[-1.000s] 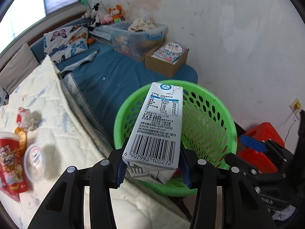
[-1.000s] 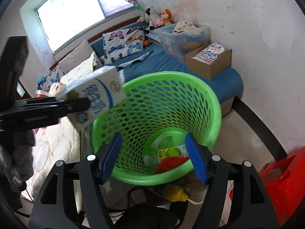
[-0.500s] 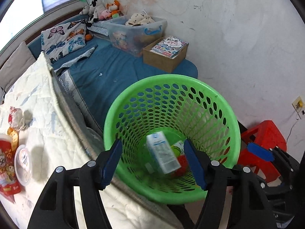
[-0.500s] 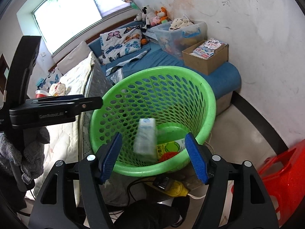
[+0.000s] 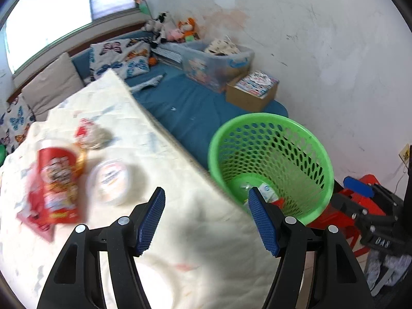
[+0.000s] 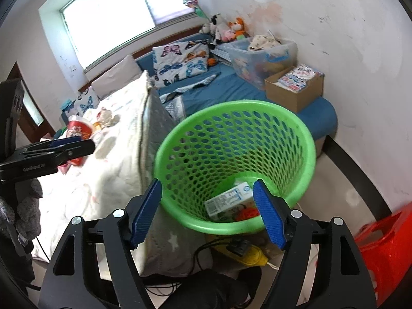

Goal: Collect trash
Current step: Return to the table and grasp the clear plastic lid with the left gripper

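Observation:
A green perforated basket (image 5: 267, 116) (image 6: 231, 103) stands on the floor beside the bed. In it lies a white and blue milk carton (image 6: 229, 200) (image 5: 265, 190) on other trash. My left gripper (image 5: 206, 193) (image 6: 88, 146) is open and empty above the white quilt (image 5: 180, 231). On the quilt lie a red snack cup (image 5: 58, 180) (image 6: 77, 130), a round white lidded tub (image 5: 112, 180) and a crumpled wrapper (image 5: 90, 136). My right gripper (image 6: 207, 182) hovers over the basket's near rim, its jaws opening with nothing held between them.
A red plastic stool (image 6: 386, 237) (image 5: 360, 206) stands right of the basket. A yellow power strip (image 6: 253, 255) with cables lies on the floor under the basket's near side. On the blue mattress behind are a cardboard box (image 6: 296, 95), a clear storage bin (image 6: 260, 54) and butterfly pillows.
The left gripper let go of the milk carton, which dropped into the basket and now lies on its side. The left gripper then swung left over the quilt. The right jaws widened slightly.

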A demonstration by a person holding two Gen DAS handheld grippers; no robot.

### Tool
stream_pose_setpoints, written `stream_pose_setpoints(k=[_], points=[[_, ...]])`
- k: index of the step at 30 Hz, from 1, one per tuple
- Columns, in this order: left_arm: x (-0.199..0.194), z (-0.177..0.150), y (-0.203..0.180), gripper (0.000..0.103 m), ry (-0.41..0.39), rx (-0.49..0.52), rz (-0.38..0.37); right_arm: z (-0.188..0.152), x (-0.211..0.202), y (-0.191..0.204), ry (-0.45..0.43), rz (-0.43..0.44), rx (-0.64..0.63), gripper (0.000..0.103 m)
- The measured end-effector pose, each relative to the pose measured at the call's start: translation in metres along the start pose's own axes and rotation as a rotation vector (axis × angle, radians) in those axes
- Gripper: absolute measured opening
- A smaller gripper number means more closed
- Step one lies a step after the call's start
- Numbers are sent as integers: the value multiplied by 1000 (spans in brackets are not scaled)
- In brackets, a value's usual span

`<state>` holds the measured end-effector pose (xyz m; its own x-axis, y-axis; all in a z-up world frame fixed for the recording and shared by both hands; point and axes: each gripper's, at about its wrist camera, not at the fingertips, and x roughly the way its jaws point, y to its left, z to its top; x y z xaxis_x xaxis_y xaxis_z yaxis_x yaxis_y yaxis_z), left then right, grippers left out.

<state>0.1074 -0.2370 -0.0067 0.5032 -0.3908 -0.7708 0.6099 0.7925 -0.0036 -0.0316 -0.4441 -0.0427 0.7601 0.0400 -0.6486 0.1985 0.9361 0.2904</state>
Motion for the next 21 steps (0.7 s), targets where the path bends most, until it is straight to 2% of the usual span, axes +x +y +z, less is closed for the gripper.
stream_pose_setpoints(k=[10, 12, 15, 17, 21], points=[[-47, -46, 67, 67, -26, -112, 51, 3, 2, 46, -1, 60, -77, 78], [-50, -56, 74, 73, -17, -120, 53, 3, 4, 54, 2, 67, -92, 78], [-53, -74, 81, 75, -5, -118, 47, 3, 7, 63, 8, 77, -104, 78], [-52, -82, 82, 85, 6, -115, 35, 1, 8, 66, 13, 79, -109, 78], [-47, -95, 82, 91, 27, -97, 20, 0, 12, 74, 22, 87, -116, 78]])
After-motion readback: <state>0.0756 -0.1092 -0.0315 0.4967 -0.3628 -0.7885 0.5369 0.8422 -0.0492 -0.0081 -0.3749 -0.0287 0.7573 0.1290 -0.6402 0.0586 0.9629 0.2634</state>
